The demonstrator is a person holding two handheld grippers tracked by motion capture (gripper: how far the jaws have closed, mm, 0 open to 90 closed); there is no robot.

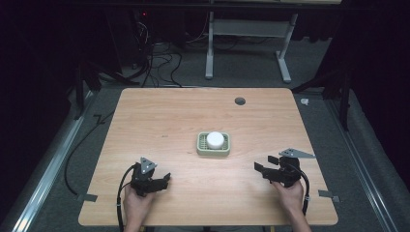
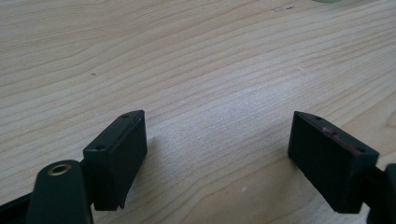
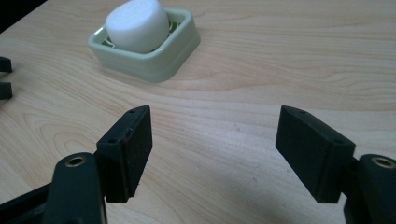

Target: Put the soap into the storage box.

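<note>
Wide light-wood table point(image 1: 159, 116), and near its middle a pale green square plastic dish point(image 1: 213, 150) with a white round soap-like block point(image 1: 215, 139) sitting inside, upright, on the slotted floor. Down at the near edge, left black two-jaw gripper point(image 1: 167, 178) parked on the wood, jaws spread wide, nothing between them but bare grain in the left gripper view point(image 2: 217, 140). Same story opposite: right black two-jaw gripper point(image 1: 266, 163) gaping open, empty, aimed toward the dish, well apart from it. In the right gripper view, dish point(image 3: 154, 60) and white block point(image 3: 137, 25) up ahead and left of the line between the jaws point(image 3: 212, 149).

Risks from here, by judgement: off-centre approach, so one jaw clipping the dish rim and shoving the whole thing across the smooth wood. Rounded, slick-looking block, so a pinch too high likely squirting it out. Low dish walls, little room for jaw tips beside the block, hence a jam on the rim. Left gripper far off, no bracing for the dish.
</note>
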